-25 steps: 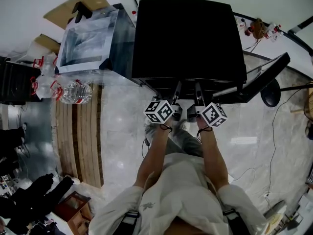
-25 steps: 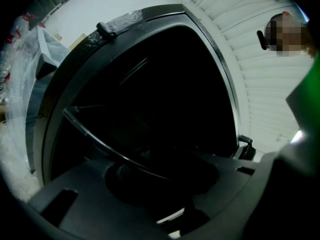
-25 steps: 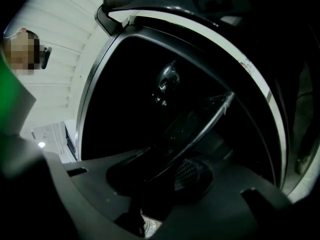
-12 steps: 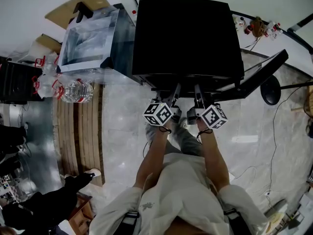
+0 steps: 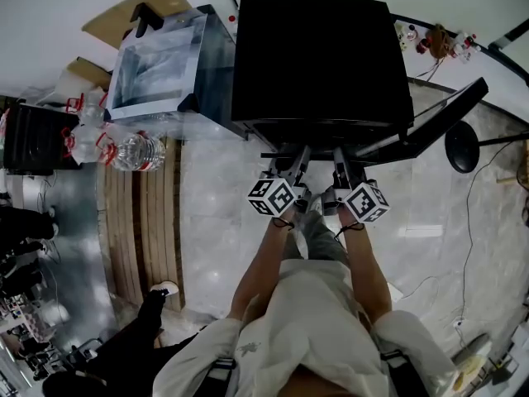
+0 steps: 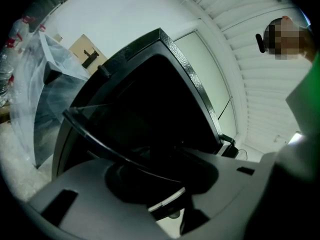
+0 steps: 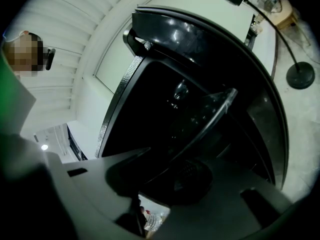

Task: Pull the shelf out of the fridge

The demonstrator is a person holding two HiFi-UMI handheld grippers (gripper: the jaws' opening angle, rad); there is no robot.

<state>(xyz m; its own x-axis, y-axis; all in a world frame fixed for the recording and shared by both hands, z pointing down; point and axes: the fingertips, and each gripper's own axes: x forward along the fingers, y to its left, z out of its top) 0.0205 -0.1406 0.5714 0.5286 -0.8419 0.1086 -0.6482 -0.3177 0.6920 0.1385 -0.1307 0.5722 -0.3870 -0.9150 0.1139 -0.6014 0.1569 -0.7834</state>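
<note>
fridge: black fridge (image 5: 318, 56) standing on the floor (image 5: 211, 213), door (image 5: 430, 126) swung open to the right. All I can spot in it is the shelf.
shelf: glass shelf (image 7: 205, 119) sits in the fridge's open front, its dark front rim poking just past the fridge's front edge.
left gripper: left gripper (image 5: 299, 157) has its fingers narrowed right down, pinching the left part of that rim.
right gripper: right gripper (image 5: 340, 160) is the same, fingers nearly together on the right part of the rim.
clear box: clear box (image 5: 161, 56) is right by the fridge's left side, with cloudy plastic in it. Can't tell more tbh.
water bottles: wrapped water bottles (image 5: 136, 151) lie on the floor by the box's front corner.
hard to see: the fridge inside is pitch black, so I can't tell if the shelf carries anything. From the head view, the fridge top covers most of the shelf.
</note>
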